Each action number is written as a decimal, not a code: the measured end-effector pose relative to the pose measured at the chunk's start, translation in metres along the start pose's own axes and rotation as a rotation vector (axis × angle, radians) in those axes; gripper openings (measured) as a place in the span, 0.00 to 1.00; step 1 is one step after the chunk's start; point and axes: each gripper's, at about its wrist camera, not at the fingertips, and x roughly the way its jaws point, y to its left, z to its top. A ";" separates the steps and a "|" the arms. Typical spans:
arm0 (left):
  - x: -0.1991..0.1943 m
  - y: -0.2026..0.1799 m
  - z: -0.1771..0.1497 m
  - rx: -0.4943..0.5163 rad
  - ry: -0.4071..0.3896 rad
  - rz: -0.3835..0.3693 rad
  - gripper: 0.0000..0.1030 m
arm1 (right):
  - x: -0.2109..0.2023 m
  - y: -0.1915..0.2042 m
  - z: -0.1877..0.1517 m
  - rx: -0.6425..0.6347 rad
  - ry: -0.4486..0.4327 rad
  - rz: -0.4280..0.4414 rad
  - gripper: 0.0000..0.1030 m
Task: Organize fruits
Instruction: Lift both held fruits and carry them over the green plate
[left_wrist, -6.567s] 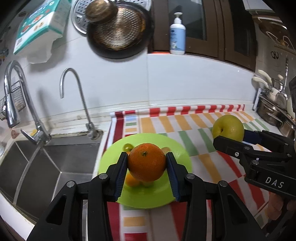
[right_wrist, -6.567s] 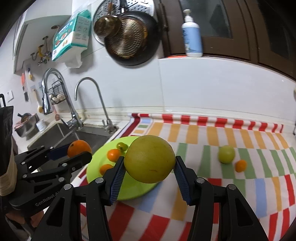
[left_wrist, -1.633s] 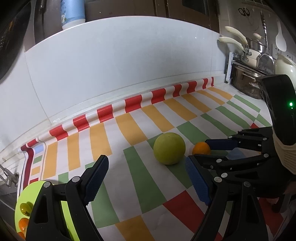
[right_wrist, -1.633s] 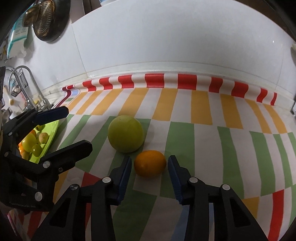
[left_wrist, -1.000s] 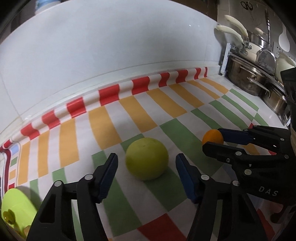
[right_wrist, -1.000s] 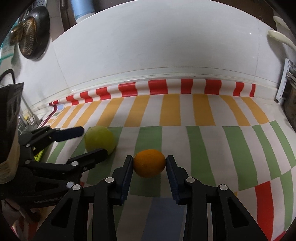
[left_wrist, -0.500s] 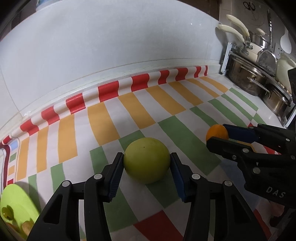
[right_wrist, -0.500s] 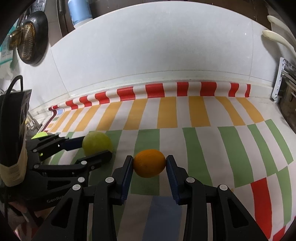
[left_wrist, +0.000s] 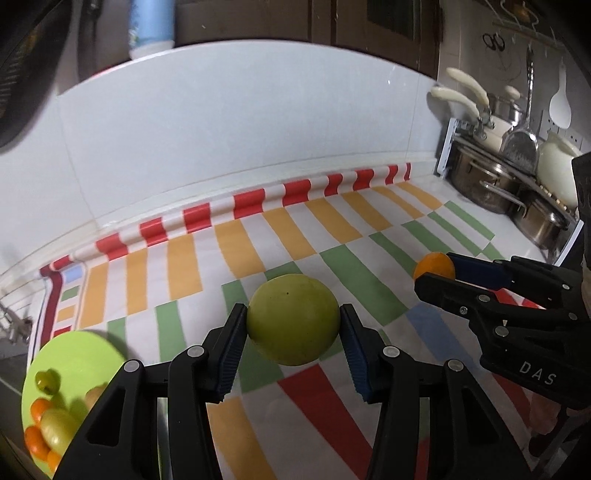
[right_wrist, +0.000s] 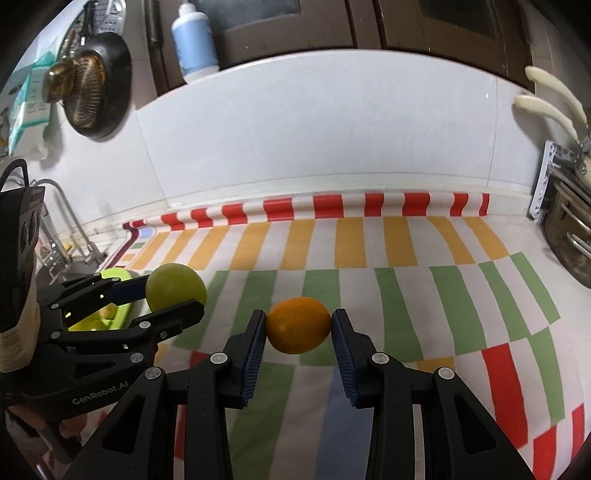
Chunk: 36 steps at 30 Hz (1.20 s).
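My left gripper (left_wrist: 293, 328) is shut on a large yellow-green fruit (left_wrist: 293, 319) and holds it just above the striped cloth (left_wrist: 258, 236). My right gripper (right_wrist: 298, 326) is shut on a small orange (right_wrist: 298, 325), also raised off the cloth. In the right wrist view the left gripper with the green fruit (right_wrist: 175, 288) is at the left. In the left wrist view the orange (left_wrist: 434, 265) shows in the right gripper's jaws at the right. A lime-green plate (left_wrist: 74, 350) at the lower left holds several small orange and green fruits.
Steel pots (left_wrist: 487, 184) and utensils stand on a rack at the right end of the counter. A sink tap (right_wrist: 62, 225) is at the left beyond the plate. White tiled wall runs behind the cloth. A pan (right_wrist: 92, 88) and a soap bottle (right_wrist: 194, 40) are above.
Both grippers closed on their fruits, the left on the green fruit and the right on the orange, and both have lifted them slightly off the cloth.
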 end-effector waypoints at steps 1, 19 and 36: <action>-0.006 0.000 -0.001 -0.005 -0.006 0.003 0.48 | -0.006 0.004 0.000 -0.004 -0.007 0.001 0.36; -0.098 0.012 -0.031 -0.092 -0.093 0.060 0.48 | -0.069 0.059 -0.005 -0.055 -0.086 0.044 0.36; -0.158 0.057 -0.054 -0.130 -0.147 0.149 0.48 | -0.080 0.123 -0.004 -0.108 -0.120 0.136 0.36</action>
